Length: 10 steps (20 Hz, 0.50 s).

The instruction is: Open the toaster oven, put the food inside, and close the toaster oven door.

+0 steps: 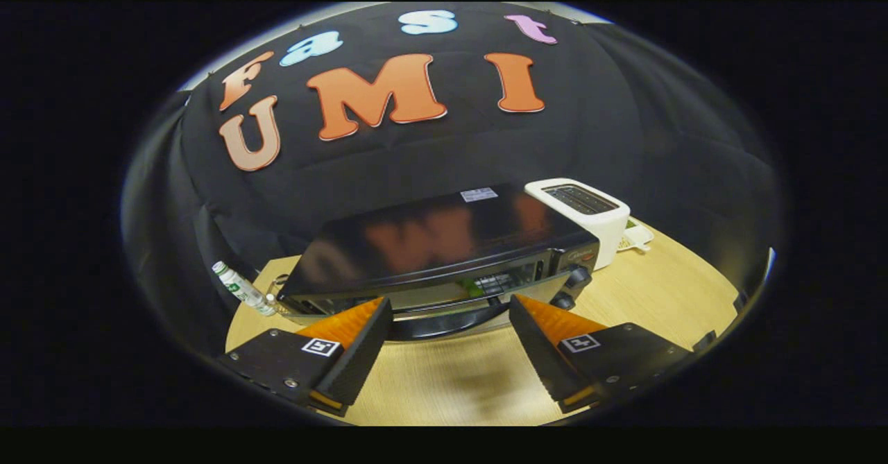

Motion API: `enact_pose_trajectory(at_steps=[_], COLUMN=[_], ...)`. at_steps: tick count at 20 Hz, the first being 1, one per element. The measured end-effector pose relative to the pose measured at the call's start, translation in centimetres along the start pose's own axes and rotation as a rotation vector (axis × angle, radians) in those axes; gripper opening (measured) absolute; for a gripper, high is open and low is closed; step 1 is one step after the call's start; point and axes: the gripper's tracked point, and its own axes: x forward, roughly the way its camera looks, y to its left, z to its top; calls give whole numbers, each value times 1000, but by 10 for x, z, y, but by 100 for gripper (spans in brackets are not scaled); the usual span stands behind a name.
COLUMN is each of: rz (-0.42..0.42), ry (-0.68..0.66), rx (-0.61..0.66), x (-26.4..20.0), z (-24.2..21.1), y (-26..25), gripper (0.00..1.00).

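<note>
Gripper (447,342) fingers spread apart, holding nothing. Toaster oven (444,252) sits just ahead of them, door shut. Judged heavy, rigid, glossy (likely slippery); grip the door's handle bar (444,309) between the fingertips.

No legible text on the toaster oven (444,242) label or bottle (241,288).

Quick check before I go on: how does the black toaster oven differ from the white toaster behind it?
The toaster oven is black and glossy, wide and low; the toaster is white, narrower and upright. The toaster oven opens at the front, with a glass door and a handle just beyond the open gripper; the toaster has slots on top. The toaster oven sits nearer the fingers, the toaster beyond its far corner. Both stand on the wooden table.
</note>
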Motion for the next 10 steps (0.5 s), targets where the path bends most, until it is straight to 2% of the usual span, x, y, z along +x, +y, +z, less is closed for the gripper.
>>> enact_pose_trajectory(at_steps=[5, 10], rz=[-3, -5], ry=[-1, -11], rx=[23, 40], x=[8, -15], z=[7, 25], y=[2, -4], gripper=[100, 99])
